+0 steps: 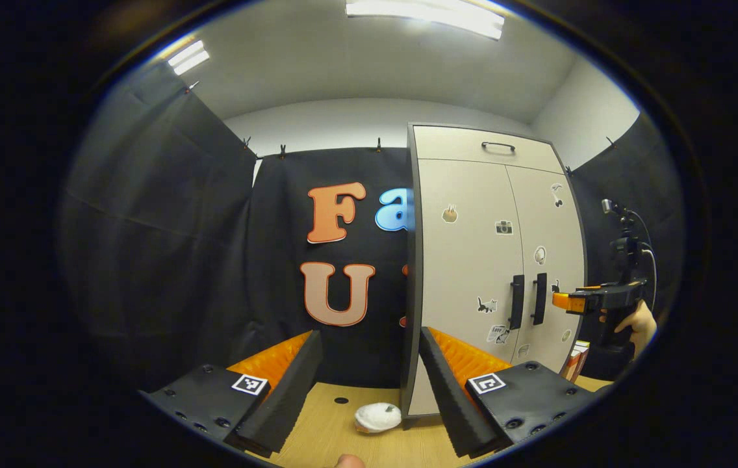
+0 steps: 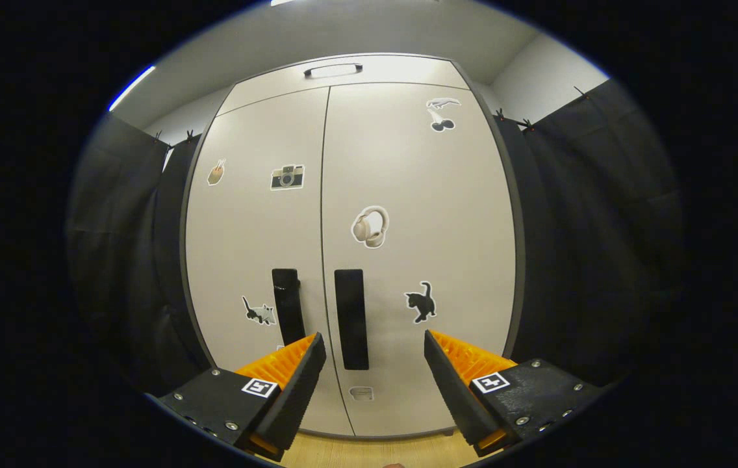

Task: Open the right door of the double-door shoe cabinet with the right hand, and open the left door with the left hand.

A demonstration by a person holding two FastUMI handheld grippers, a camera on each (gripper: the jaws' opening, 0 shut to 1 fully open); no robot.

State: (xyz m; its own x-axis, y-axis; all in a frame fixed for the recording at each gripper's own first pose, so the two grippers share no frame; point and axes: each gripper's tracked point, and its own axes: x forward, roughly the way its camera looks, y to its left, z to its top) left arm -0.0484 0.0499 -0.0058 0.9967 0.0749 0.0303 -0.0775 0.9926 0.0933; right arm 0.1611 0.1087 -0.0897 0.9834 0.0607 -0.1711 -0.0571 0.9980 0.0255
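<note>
The double-door shoe cabinet (image 2: 349, 260) stands upright on the wooden worktop (image 1: 336, 442), both doors flush and closed. In the right gripper view the right claw (image 2: 374, 354) faces the cabinet front squarely, fingers spread wide and holding nothing; the right door handle (image 2: 351, 318) sits between the fingertips but farther off, with no contact visible. The left door handle (image 2: 288, 305) is partly covered at its lower end by the near finger. A drawer pull (image 2: 333, 69) runs across the top panel. Stickers mark both doors; one low on the right door is too faint to identify. In the left gripper view the left claw (image 1: 370, 354) is also wide and empty, aimed at the cabinet's left edge, well apart from the handles. A small white rounded object (image 1: 377, 417) lies on the worktop just beside the cabinet's base; its nature cannot be determined. The hand (image 1: 638, 323) holding the right claw appears near the handles, cut off at the edge. A box beside the cabinet's right foot is largely hidden.
</note>
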